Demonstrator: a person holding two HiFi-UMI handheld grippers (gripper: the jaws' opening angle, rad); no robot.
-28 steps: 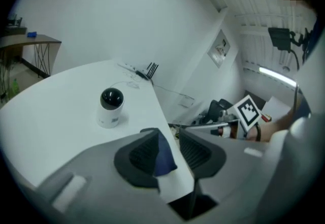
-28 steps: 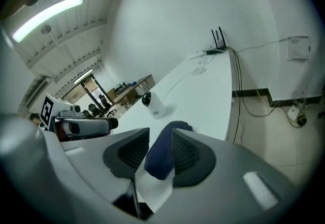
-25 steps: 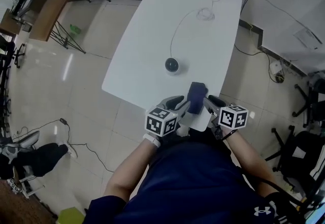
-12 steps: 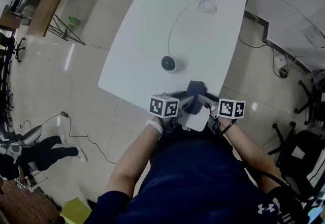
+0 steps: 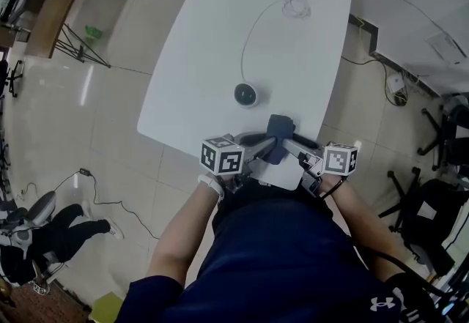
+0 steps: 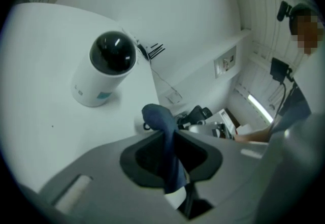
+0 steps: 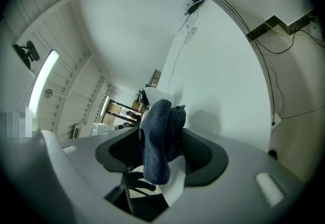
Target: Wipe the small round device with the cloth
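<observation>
White and long, the surface (image 5: 220,58) stretched away from you. Your left gripper (image 6: 170,141) and right gripper (image 7: 162,141) met at its near edge, likely to hand the cloth (image 5: 279,131) across. The left jaws had just been closing and pinched a thin fold, while the right jaws had just been opening, spread around the bunch. Near them stood the small round device (image 5: 246,94), apart from the cloth.

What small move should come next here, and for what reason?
Probably draw the right gripper back off the dark blue cloth. Its jaws have just been opening and stand apart round the cloth, while the left gripper has just closed and pinches it; the dome camera stands untouched beyond.
</observation>
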